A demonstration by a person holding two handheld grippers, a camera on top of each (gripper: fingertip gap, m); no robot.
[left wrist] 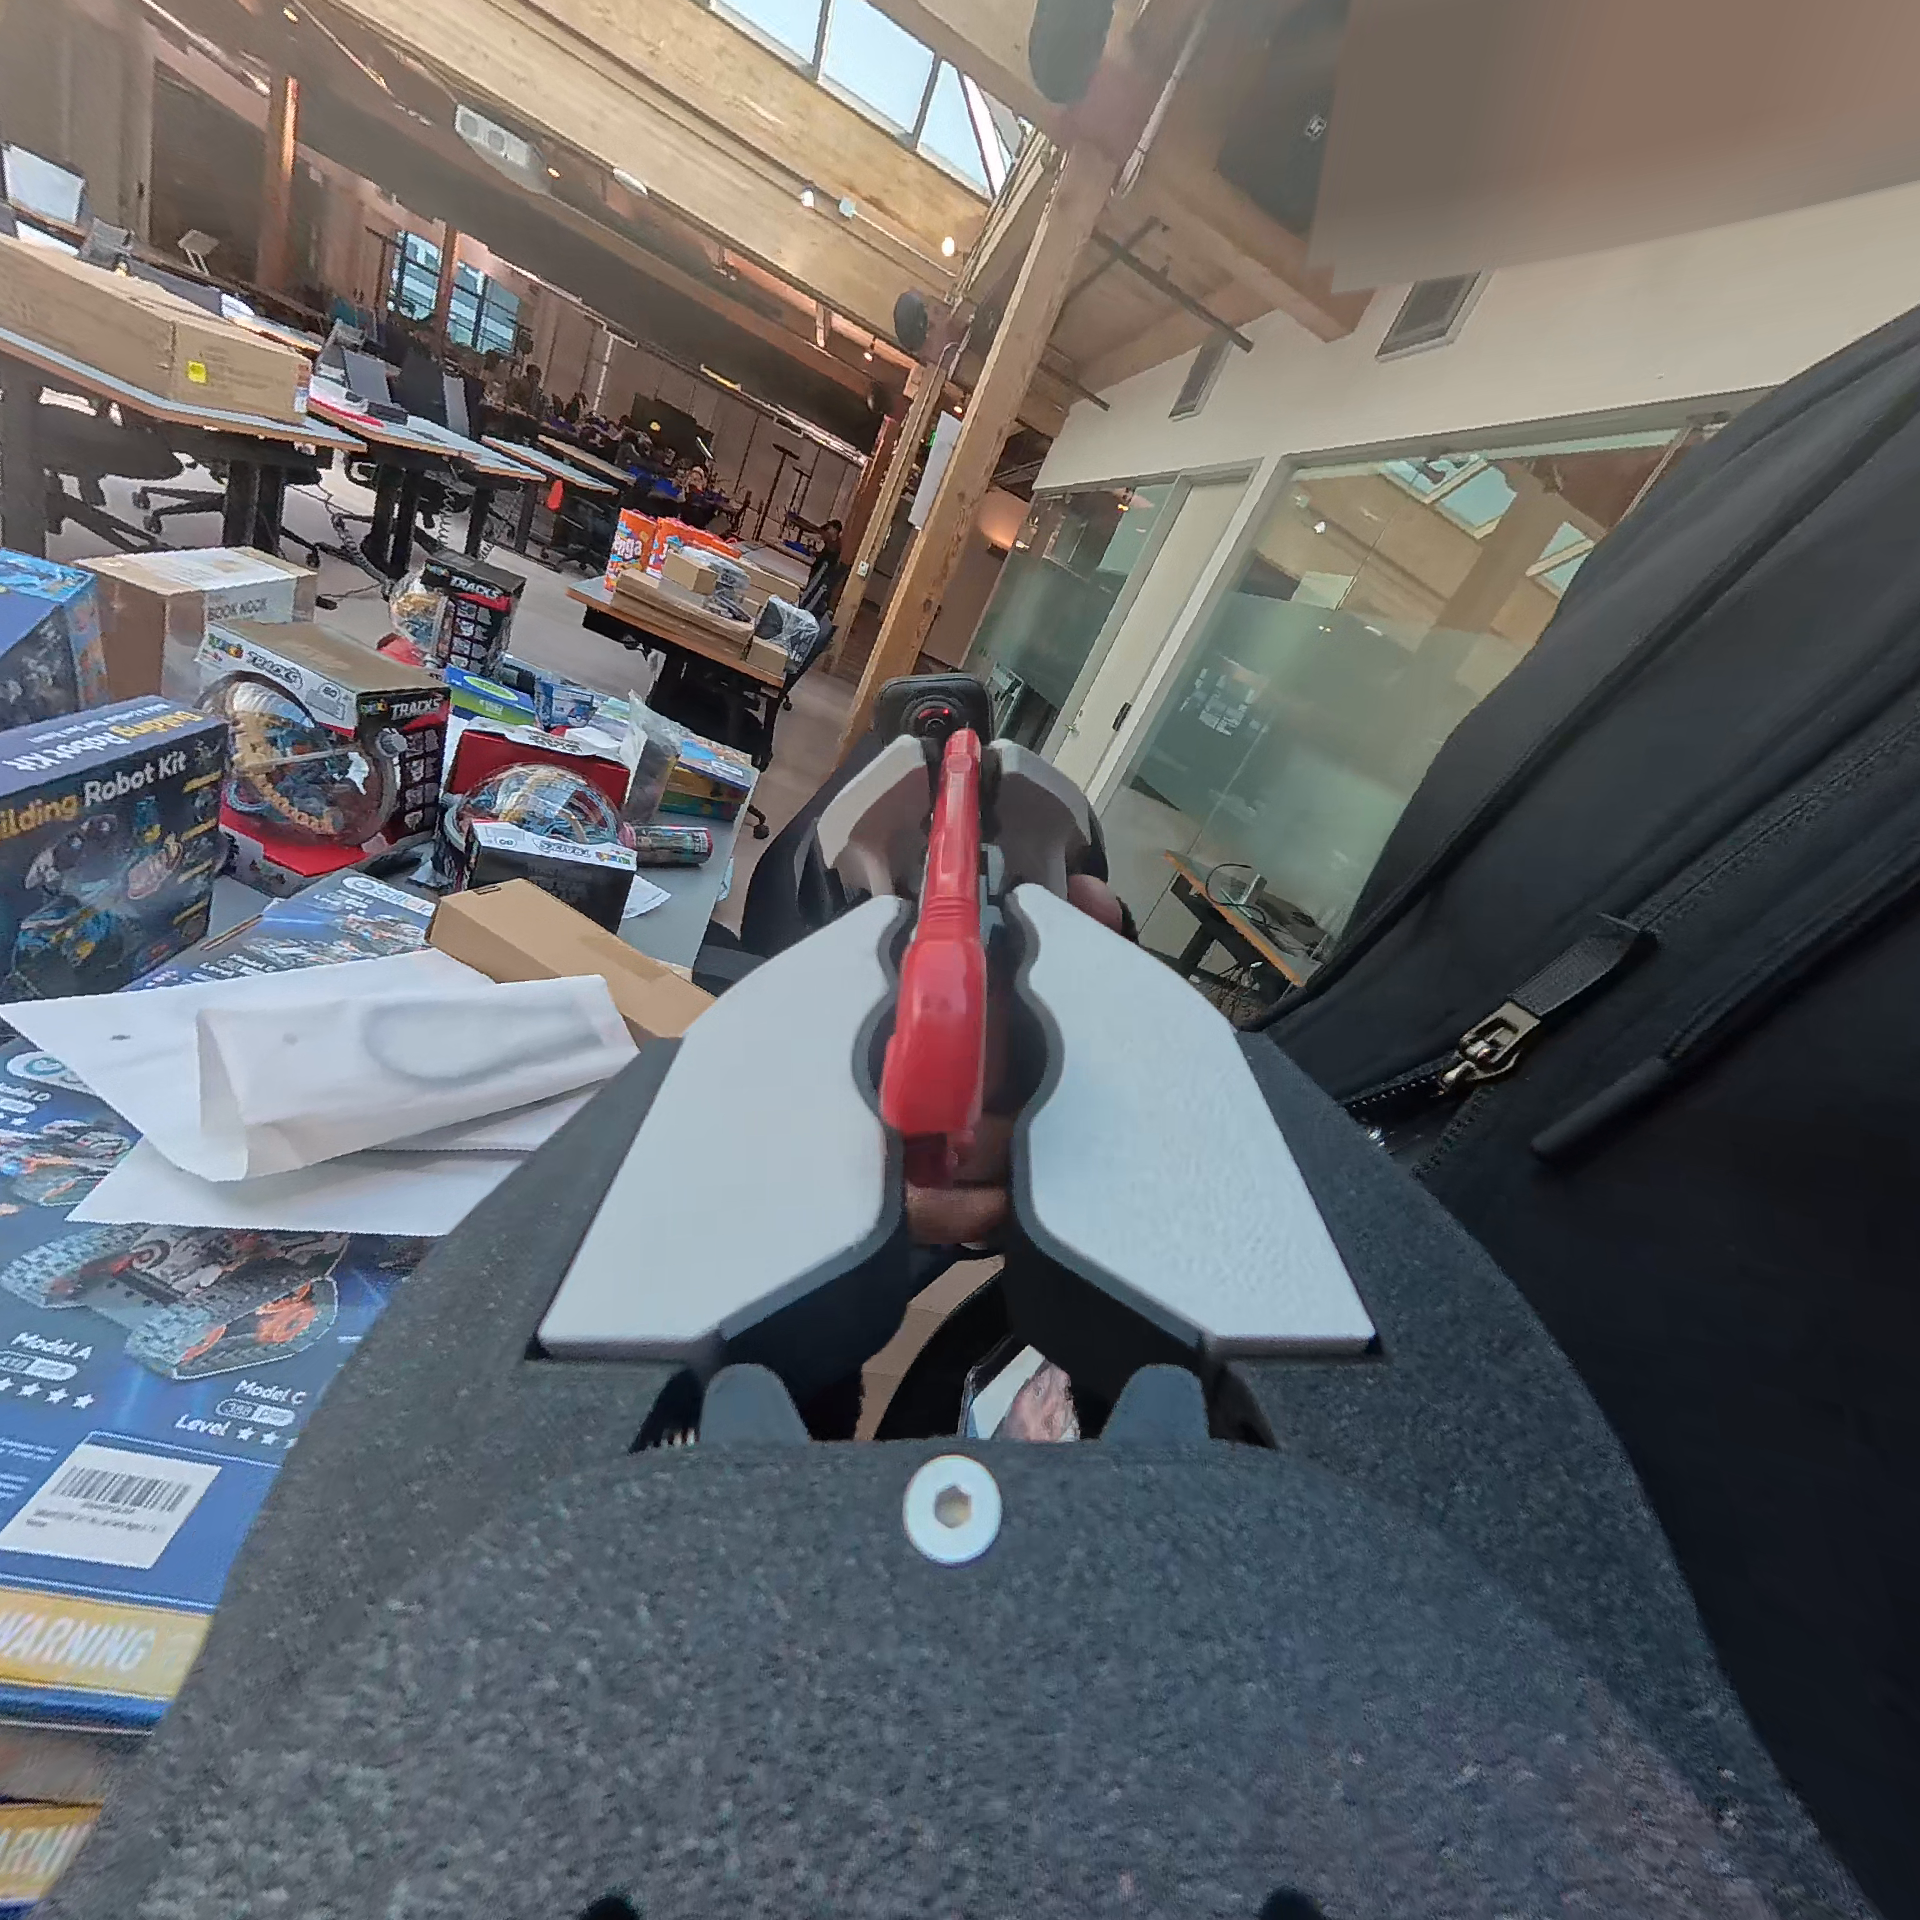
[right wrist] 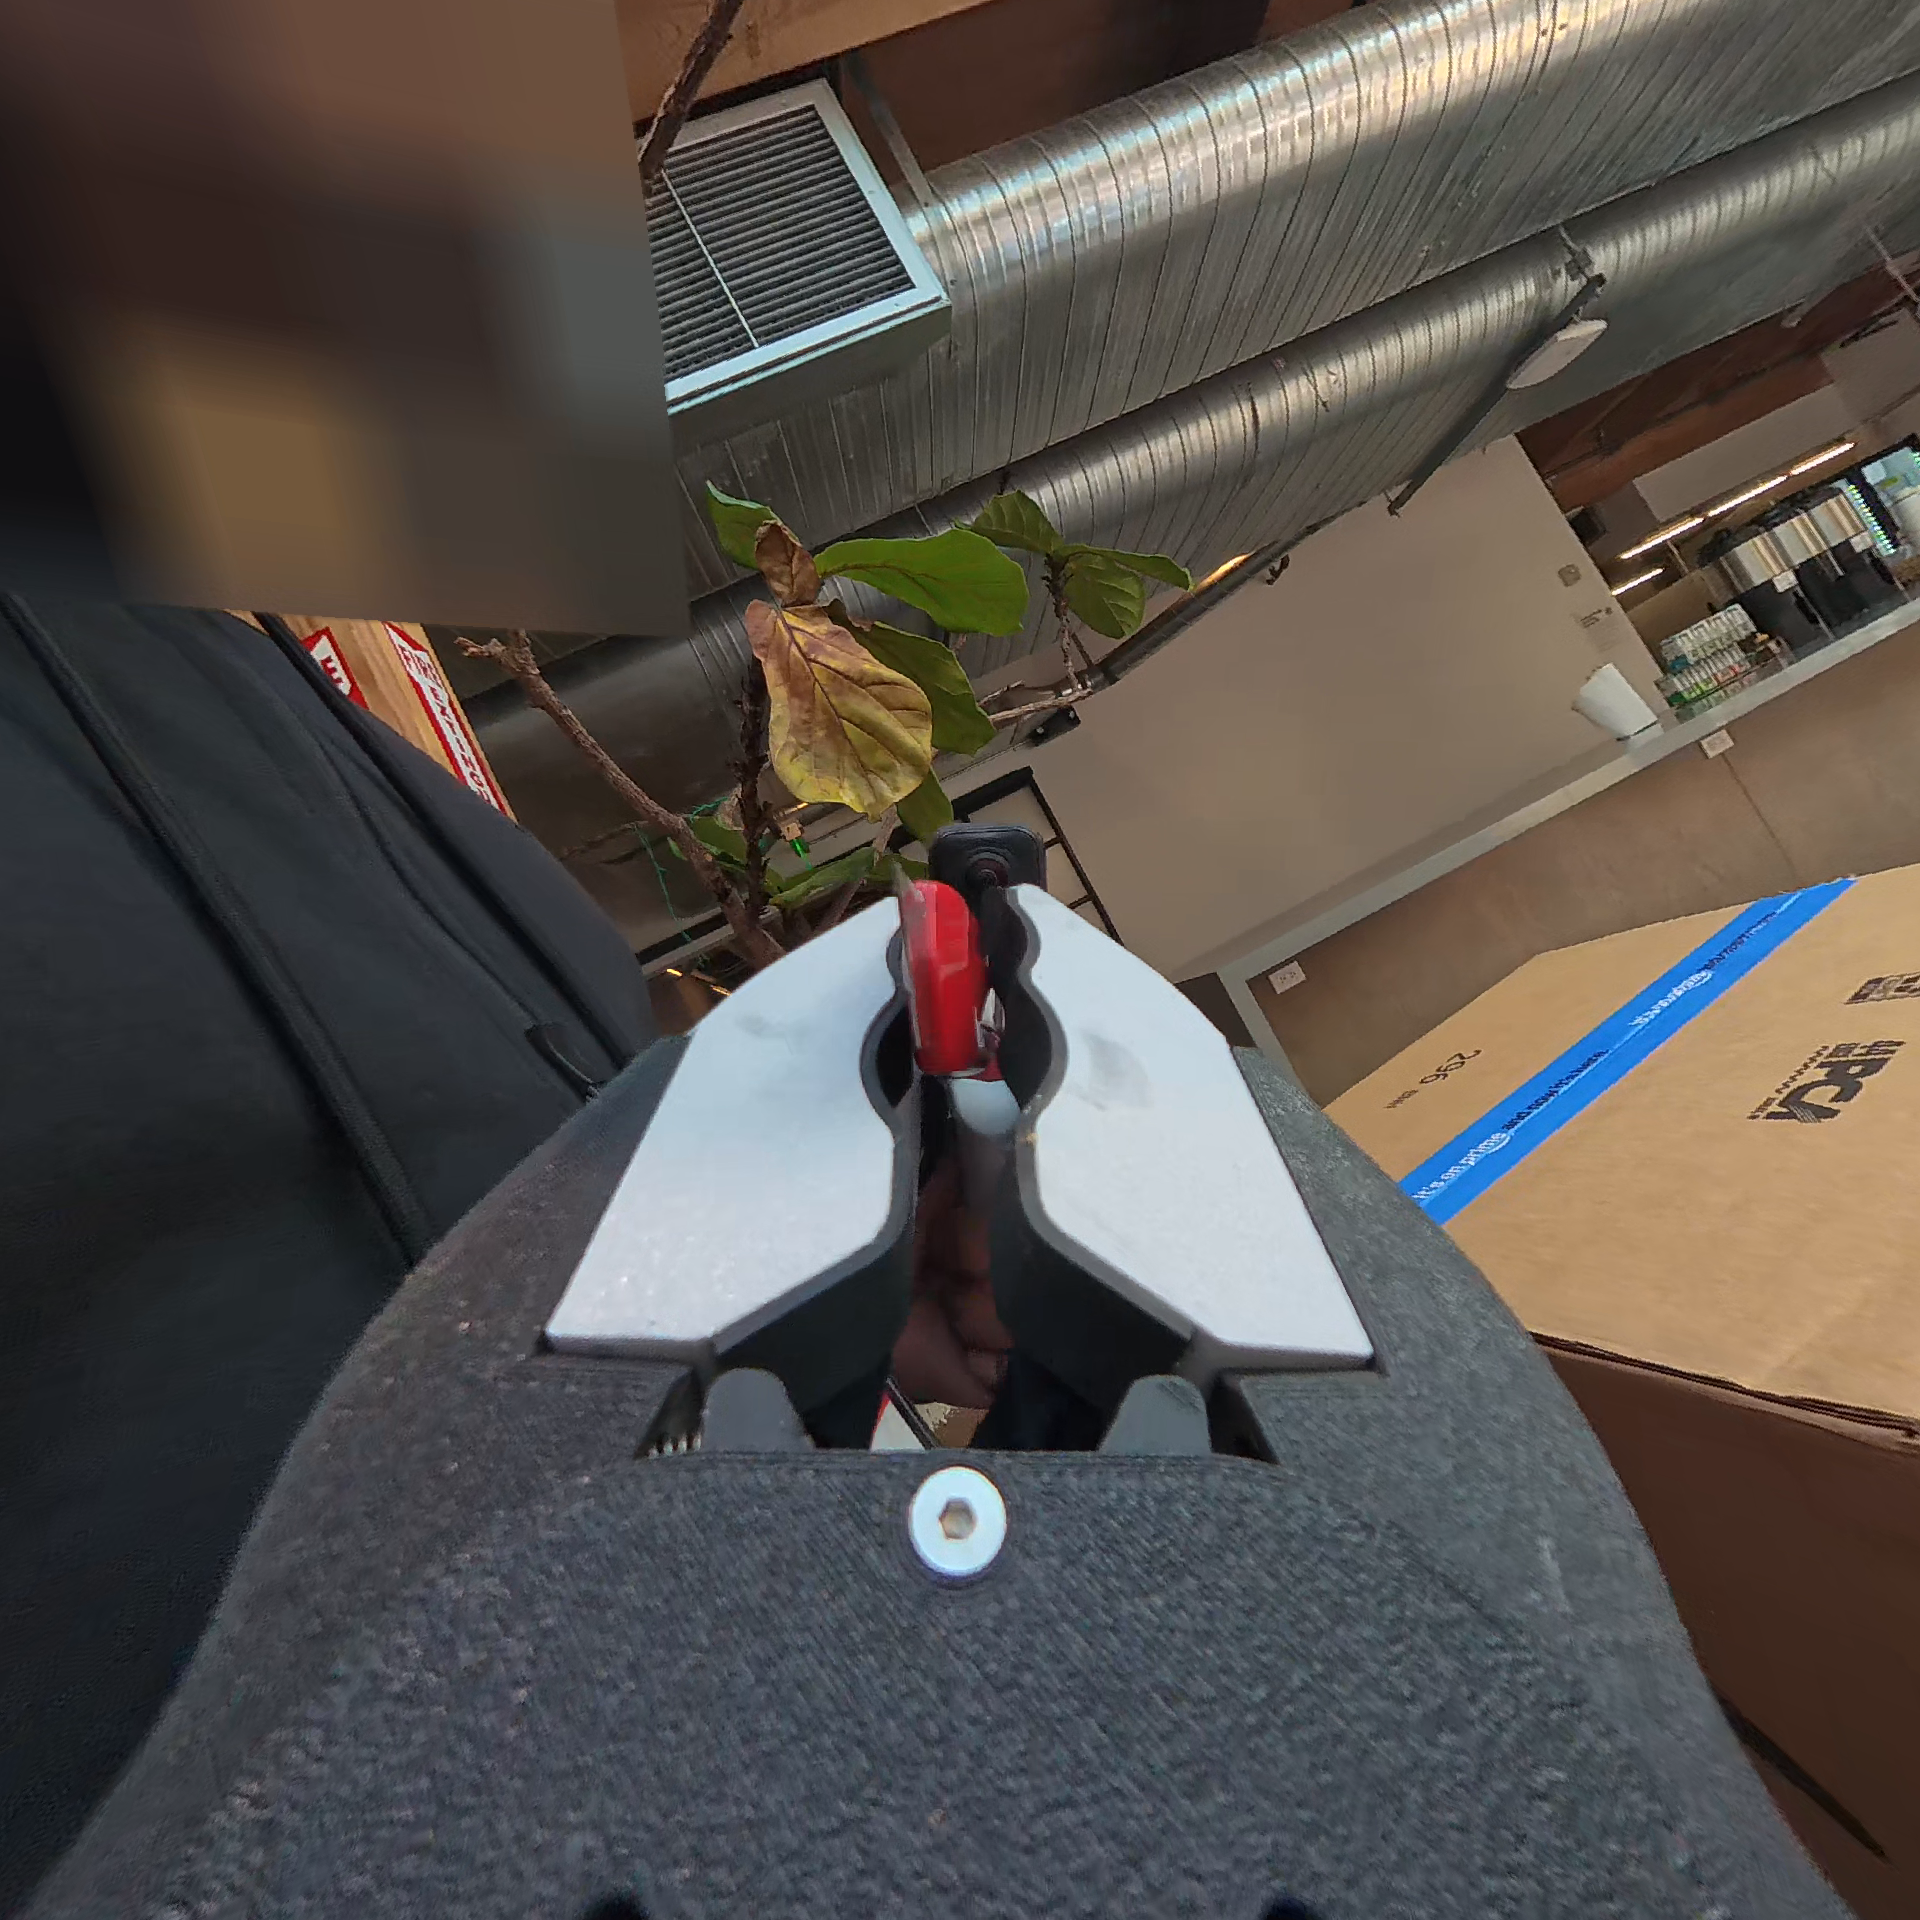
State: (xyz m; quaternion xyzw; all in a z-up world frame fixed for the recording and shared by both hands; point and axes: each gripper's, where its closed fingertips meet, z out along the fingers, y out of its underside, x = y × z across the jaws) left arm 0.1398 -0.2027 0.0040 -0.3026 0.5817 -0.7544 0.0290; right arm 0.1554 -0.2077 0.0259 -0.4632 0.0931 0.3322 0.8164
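Two hand-held grippers face each other, both closed on one red plastic tool.

The left hand-held gripper has its grey fingers narrowed around a red plastic tool handle; the handle runs forward between the pads to the right hand-held gripper, seen farther off with its small black camera above it. In the right wrist view, the right hand-held gripper pinches the red piece near the fingertips, a pale grey part just below it; what kind of tool it is cannot be told. Both are held in the air beside a person's black zipped jacket. Left of the left gripper, a tabletop carries a blue robot-kit box, white paper sheets and other toy boxes. Right of the right gripper lies a large brown cardboard box with blue tape; a leafy green plant stands behind.
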